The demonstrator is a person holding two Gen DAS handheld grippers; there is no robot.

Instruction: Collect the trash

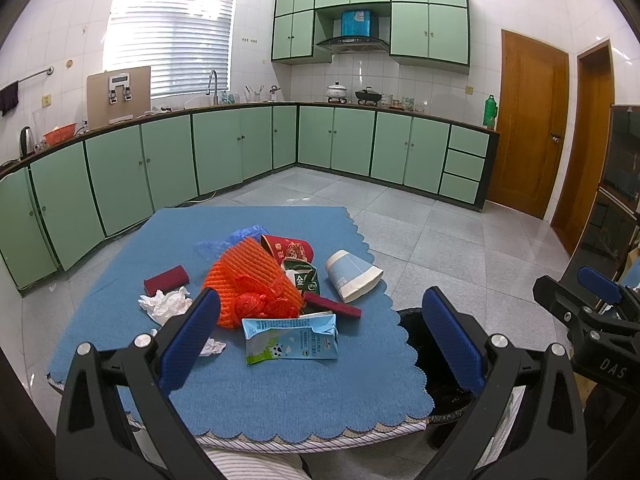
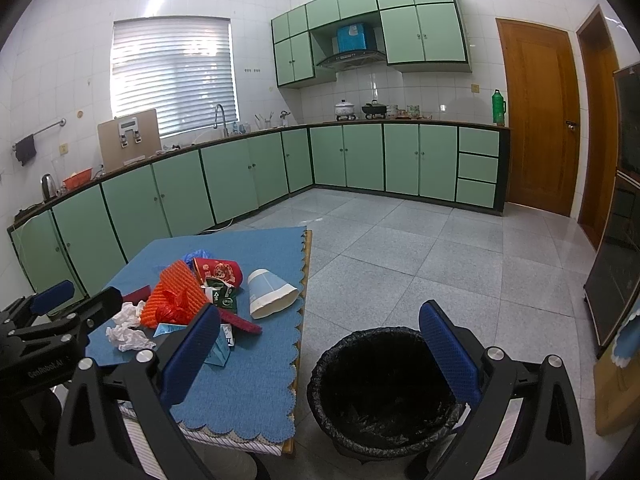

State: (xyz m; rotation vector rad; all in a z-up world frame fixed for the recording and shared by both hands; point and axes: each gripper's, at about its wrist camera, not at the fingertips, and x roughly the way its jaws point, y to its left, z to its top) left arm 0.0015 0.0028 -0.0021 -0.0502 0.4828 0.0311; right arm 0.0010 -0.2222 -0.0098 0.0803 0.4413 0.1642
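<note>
A pile of trash lies on the blue mat [image 1: 280,392]: a light blue milk carton [image 1: 291,339], orange foam netting [image 1: 248,280], a red paper cup [image 1: 289,249], a white-and-blue paper cup [image 1: 352,275], a green carton [image 1: 306,278], crumpled tissue [image 1: 166,304] and dark red sponges [image 1: 166,278]. My left gripper [image 1: 320,332] hovers open above the carton, holding nothing. My right gripper [image 2: 320,340] is open and empty above the black-lined bin [image 2: 380,392], which stands on the floor right of the table. Each gripper shows in the other's view.
Green kitchen cabinets [image 1: 224,148] run along the far walls, with a wide tiled floor [image 2: 440,264] between. Wooden doors [image 1: 528,120] stand at the right, and a dark glass cabinet [image 2: 616,264] lines the right edge. A person's striped clothing [image 1: 248,466] shows below the table edge.
</note>
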